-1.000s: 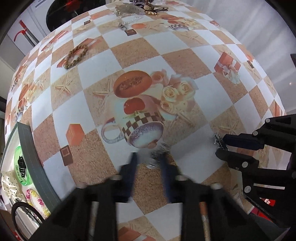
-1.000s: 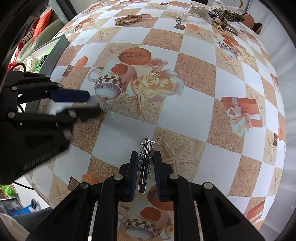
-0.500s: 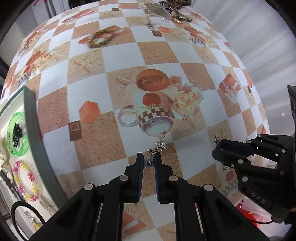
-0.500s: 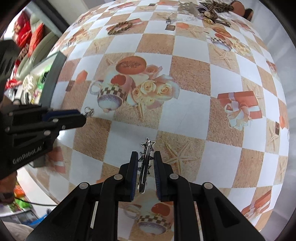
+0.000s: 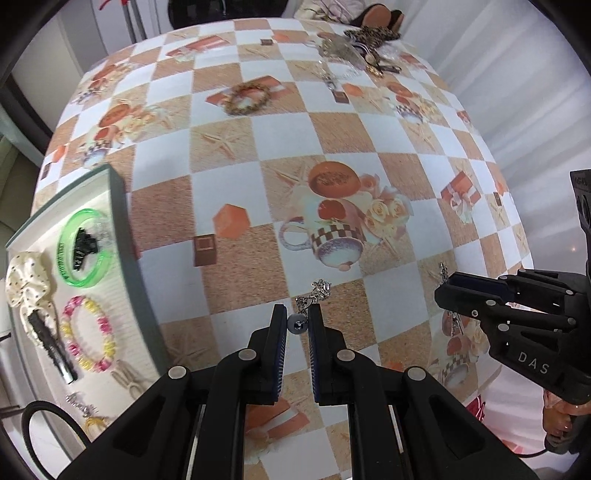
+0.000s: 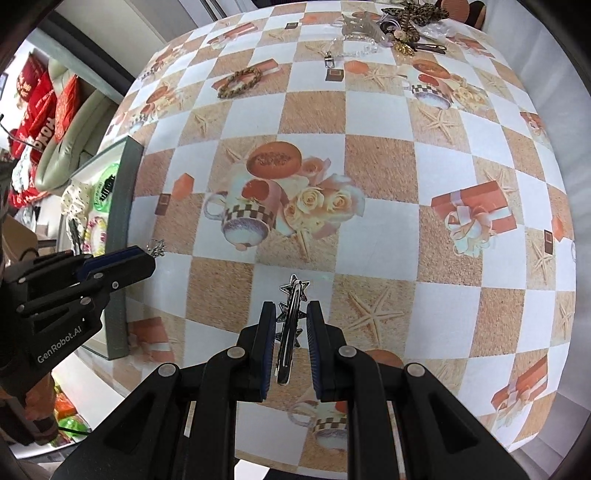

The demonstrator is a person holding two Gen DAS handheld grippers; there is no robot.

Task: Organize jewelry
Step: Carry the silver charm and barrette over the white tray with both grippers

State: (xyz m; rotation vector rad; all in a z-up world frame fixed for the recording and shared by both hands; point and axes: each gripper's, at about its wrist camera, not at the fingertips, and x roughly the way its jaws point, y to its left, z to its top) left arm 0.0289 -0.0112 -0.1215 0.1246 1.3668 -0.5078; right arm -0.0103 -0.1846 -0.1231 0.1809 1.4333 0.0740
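My left gripper [image 5: 297, 318] is shut on a silver chain piece with a grey bead [image 5: 297, 325], held above the patterned tablecloth; its chain end [image 6: 156, 246] shows in the right wrist view. My right gripper [image 6: 291, 314] is shut on a silver star hair clip [image 6: 291, 314], whose tip [image 5: 442, 269] shows in the left wrist view. A grey-rimmed tray [image 5: 125, 258] at the left holds a green bangle [image 5: 83, 247], a bead bracelet [image 5: 88, 334], a cream scrunchie [image 5: 26, 284] and small clips.
A braided brown bracelet [image 5: 247, 98] lies far on the table. A pile of jewelry [image 5: 360, 44] sits at the far right edge; it also shows in the right wrist view [image 6: 395, 22]. A sofa with red bags [image 6: 40, 110] stands left of the table.
The left gripper has lifted and swung left with the chain piece, bringing the tray more into view. The right gripper keeps the star clip and has risen slightly.
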